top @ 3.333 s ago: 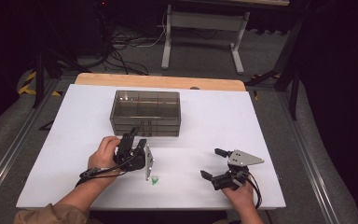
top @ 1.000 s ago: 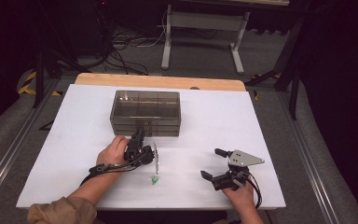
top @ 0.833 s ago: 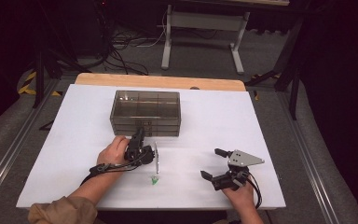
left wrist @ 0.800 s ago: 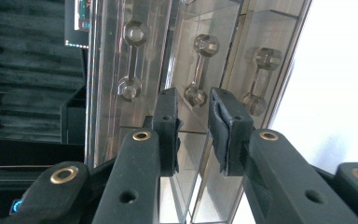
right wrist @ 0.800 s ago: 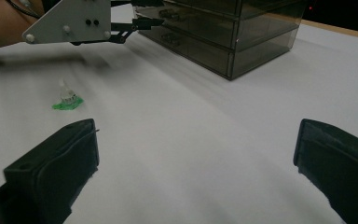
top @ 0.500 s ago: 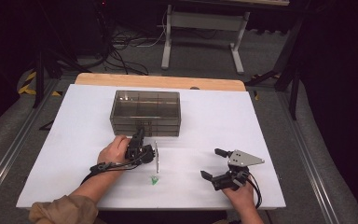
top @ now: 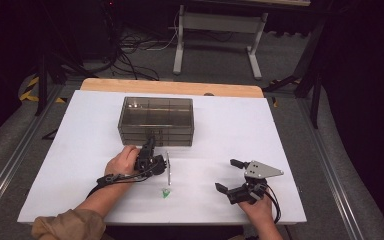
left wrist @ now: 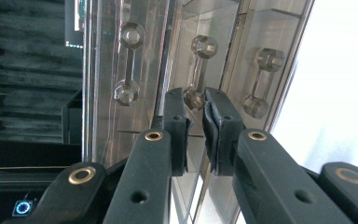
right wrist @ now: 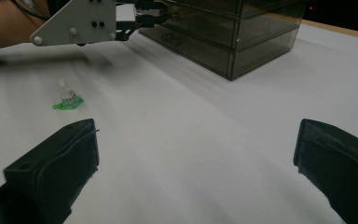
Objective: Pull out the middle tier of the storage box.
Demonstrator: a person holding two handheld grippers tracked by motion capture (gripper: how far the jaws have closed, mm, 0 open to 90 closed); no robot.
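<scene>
A smoky clear drawer cabinet (top: 156, 120) stands mid-table. My left gripper (top: 149, 150), turned on its side, is at the cabinet's front. In the left gripper view three clear bar handles show, and the middle handle (left wrist: 196, 65) has its near knob between my left gripper's (left wrist: 195, 100) pads. The jaws have just been closing and now pinch that knob. My right gripper (top: 226, 175) rests open on the white table near the front right, jaws wide apart with nothing between them (right wrist: 191, 154). The right gripper view also catches the left gripper (right wrist: 168, 16) at the cabinet (right wrist: 223, 32).
A small green-based clear piece (top: 165, 192) lies on the table between the two hands, left of the right gripper's jaws (right wrist: 67, 100). The table's wooden far edge (top: 170, 86) runs behind the cabinet. Cables and a stand sit on the floor beyond.
Since the earliest frame the left gripper has moved forward from the table up to the cabinet's front. Over the last second it barely shifts. The right gripper stays put.
</scene>
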